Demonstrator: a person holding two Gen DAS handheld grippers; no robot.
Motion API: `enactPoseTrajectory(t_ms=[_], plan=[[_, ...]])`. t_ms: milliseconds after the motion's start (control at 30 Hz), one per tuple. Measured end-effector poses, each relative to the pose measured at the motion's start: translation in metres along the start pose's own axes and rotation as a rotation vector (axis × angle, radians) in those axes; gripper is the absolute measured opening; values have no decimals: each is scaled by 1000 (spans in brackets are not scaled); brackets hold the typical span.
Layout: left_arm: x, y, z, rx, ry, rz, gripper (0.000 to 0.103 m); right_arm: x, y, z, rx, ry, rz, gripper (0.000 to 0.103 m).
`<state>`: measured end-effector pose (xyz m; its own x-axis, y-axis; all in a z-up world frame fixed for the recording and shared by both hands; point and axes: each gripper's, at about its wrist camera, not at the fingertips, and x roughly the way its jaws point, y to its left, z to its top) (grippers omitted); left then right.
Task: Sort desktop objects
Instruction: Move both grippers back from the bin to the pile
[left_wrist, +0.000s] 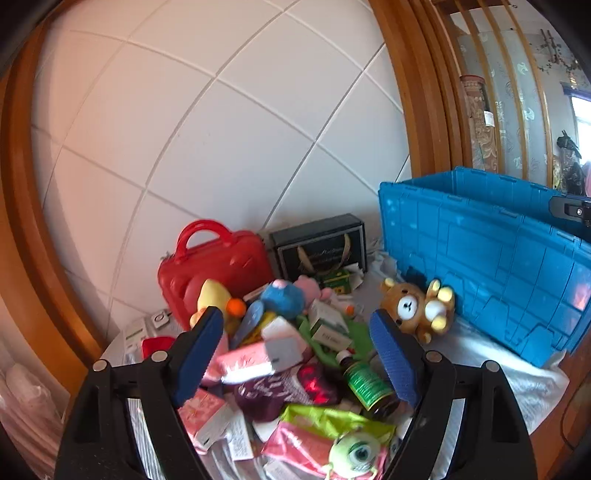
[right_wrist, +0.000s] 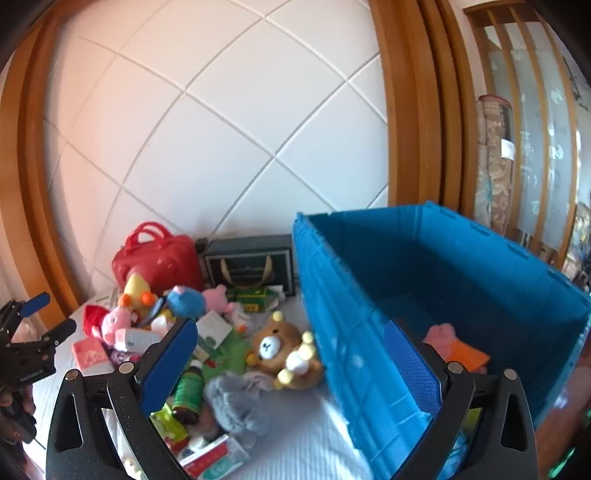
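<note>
A heap of toys and small boxes lies on a white cloth beside a blue crate (left_wrist: 498, 251) (right_wrist: 369, 295). My left gripper (left_wrist: 295, 315) hangs open over the heap, above pink boxes and a green-labelled bottle (left_wrist: 365, 384), touching nothing. A brown bear plush (left_wrist: 417, 308) (right_wrist: 284, 350) lies against the crate's outer wall. My right gripper (right_wrist: 290, 326) is open too, with the bear and the crate wall seen between its fingers and nothing held. Inside the crate lie a pink plush (right_wrist: 443, 336) and an orange item (right_wrist: 467, 354). The left gripper (right_wrist: 51, 314) shows at the right wrist view's left edge.
A red carry case (left_wrist: 214, 266) (right_wrist: 159, 258) and a black gift box (left_wrist: 321, 247) (right_wrist: 251, 262) stand against the white tiled wall behind the heap. A green one-eyed plush (left_wrist: 354, 456) lies nearest me, a grey knit item (right_wrist: 236, 402) beside the bottle. Wooden frames flank the wall.
</note>
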<state>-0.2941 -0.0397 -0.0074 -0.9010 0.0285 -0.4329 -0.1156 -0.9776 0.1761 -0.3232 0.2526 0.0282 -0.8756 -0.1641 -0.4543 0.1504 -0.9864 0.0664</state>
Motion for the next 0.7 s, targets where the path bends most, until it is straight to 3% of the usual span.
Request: enactPoseTrajectory(t_ms=[333, 567, 700], plan=[[0, 59, -127, -64, 246, -50, 81, 42, 82, -72, 11, 214, 78, 103], [-2, 56, -185, -137, 359, -87, 81, 60, 108, -116, -18, 342, 98, 103], [-1, 42, -208, -188, 419, -65, 81, 82, 112, -141, -27, 422, 110, 103]])
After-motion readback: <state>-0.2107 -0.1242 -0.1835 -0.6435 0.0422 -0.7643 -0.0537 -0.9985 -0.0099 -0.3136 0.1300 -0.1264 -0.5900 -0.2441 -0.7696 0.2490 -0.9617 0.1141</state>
